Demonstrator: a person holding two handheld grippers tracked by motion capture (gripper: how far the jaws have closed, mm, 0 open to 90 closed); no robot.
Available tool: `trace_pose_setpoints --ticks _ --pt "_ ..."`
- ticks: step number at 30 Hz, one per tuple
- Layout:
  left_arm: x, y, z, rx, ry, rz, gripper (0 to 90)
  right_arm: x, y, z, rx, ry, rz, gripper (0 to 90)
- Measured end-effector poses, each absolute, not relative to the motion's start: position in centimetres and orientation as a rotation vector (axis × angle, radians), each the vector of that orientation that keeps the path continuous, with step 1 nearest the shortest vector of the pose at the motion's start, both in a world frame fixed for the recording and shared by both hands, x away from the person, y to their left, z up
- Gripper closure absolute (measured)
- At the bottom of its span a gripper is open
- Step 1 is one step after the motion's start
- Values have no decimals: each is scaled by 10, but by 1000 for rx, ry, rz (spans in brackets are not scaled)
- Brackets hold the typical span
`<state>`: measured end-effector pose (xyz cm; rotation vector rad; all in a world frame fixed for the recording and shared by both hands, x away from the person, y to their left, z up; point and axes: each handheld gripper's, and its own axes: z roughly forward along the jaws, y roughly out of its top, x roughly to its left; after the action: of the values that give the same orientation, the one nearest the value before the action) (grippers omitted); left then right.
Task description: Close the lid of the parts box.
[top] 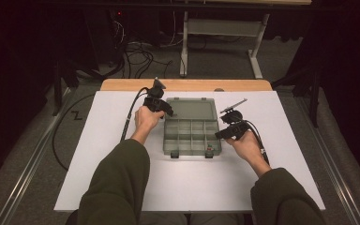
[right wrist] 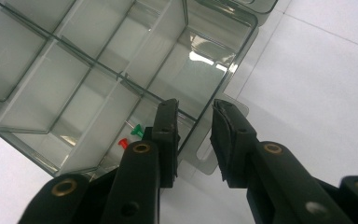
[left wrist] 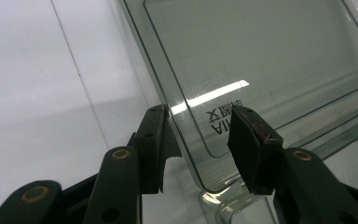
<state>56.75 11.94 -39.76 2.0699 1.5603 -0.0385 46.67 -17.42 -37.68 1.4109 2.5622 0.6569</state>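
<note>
**Closing in on the open lid of the organiser box**

I have the left gripper point(left wrist: 198, 135) straddling the near corner of the clear lid point(left wrist: 270, 60), which lies folded back flat on the surface beyond the compartment tray. In the left gripper view the lid's edge runs between the two jaws and away ahead of them; the jaws stand at a middling gap, one either side of the corner, and I see no pad pressing on the plastic yet. I judge that the coming move turns on this: the lid's corner sits directly ahead of and between the left jaws, its long axis running across toward my right hand, so the left gripper is the one placed to lift and swing it over.

My right gripper point(right wrist: 195, 140) straddles the tray's point(top: 191, 137) end wall at a near corner by the latch tab, jaws at a narrow gap either side of it; whether they press it I cannot tell. Just to its left, inside a compartment, lie a red pin point(right wrist: 123, 143) and a green pin point(right wrist: 138, 131).

The surface point(top: 122, 187) is a white board with a wooden strip along its far edge. Beyond it the room is dim, with cables point(top: 138, 54) on grey carpet and a white table frame point(top: 225, 28).
</note>
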Motion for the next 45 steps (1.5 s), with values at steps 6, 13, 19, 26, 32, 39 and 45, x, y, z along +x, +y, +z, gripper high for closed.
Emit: trace_pose_setpoints --ticks 6,13,19,26,32,39,45 --pt "570 122 -401 2047 1573 -77 569 467 -174 -377 1409 2563 656 734" --pt "574 125 -408 1995 1580 -163 507 467 -174 -377 1414 2563 653 734" --pt "576 123 -411 1971 1580 -194 463 467 -174 -377 1403 2564 651 735" --pt "575 124 -411 1960 1576 -192 472 467 -173 -376 1394 2566 640 738" --pt "574 125 -409 1956 1567 -190 480 467 -172 -376 1401 2569 633 738" --pt "573 126 -405 1952 1553 -177 483 468 -172 -376 1410 2573 627 739" --pt "571 127 -400 1945 1536 -160 490 469 -172 -375 1414 2581 617 740"
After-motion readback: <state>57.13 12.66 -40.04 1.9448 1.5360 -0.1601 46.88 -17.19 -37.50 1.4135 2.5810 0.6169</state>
